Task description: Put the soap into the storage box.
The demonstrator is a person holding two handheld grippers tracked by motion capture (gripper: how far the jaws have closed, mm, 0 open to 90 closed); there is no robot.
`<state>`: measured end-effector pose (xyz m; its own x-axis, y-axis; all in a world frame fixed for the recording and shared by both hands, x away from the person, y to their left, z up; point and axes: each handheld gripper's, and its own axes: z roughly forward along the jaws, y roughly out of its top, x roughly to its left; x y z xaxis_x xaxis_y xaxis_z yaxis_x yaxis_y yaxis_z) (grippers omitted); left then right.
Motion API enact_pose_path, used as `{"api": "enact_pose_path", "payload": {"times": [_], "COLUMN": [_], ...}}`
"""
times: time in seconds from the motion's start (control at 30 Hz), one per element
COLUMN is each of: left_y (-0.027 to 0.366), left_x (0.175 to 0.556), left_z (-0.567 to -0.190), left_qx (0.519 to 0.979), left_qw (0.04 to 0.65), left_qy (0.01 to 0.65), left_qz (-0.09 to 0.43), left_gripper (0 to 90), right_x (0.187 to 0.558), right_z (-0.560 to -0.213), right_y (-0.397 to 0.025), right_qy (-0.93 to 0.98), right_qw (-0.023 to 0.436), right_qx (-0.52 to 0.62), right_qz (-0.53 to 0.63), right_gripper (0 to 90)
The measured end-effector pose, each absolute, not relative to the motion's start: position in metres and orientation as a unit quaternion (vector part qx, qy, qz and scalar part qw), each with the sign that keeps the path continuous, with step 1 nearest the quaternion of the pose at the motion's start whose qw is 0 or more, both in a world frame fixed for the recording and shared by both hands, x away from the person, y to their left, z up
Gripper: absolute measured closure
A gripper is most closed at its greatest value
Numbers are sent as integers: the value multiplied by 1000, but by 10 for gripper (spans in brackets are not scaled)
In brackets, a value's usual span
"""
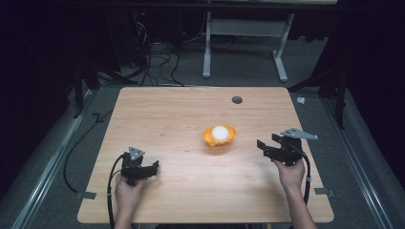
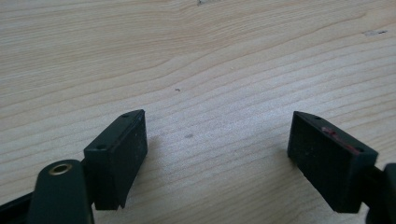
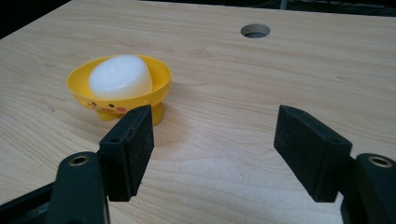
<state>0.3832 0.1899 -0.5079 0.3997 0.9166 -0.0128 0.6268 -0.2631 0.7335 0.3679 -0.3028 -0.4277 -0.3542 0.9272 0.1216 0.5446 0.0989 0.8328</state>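
A small yellow plastic bowl with a duck face printed on its side [image 1: 219, 137] stands a little right of the middle of the pale wooden table [image 1: 181, 114], and a white, rounded block, soap-like in look [image 1: 219, 133], lies inside it. The right gripper [image 1: 262, 147] hovers near the table's right edge with its jaws spread wide and nothing between them; they point leftward across the table, toward the bowl. In the right gripper view the bowl [image 3: 120, 88] sits ahead and to the left of the gap between the jaws, just beyond the left jaw's tip, so the opening is not yet lined up with it. The white block [image 3: 120, 77] shows no clear long axis from here, being near oval. The left gripper [image 1: 154, 167] rests near the front left of the table, also spread and empty, looking at bare wood [image 2: 196, 70]. Of the two, the right gripper looks nearer the bowl, so I judge the reach falls to it: a shift leftward and forward.
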Motion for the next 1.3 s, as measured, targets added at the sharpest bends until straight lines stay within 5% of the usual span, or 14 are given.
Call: {"api": "enact_pose_path", "payload": {"times": [1.3], "left_y": [190], "left_x": [383], "left_z": [-508], "left_qx": [765], "left_qw": [338], "left_qy": [504], "left_qz": [214], "left_gripper": [204], "right_x": [354], "right_z": [-462], "right_y": [-296], "right_qy": [709], "right_qw": [187], "right_qx": [534], "right_qz": [421], "right_gripper": [299]}}
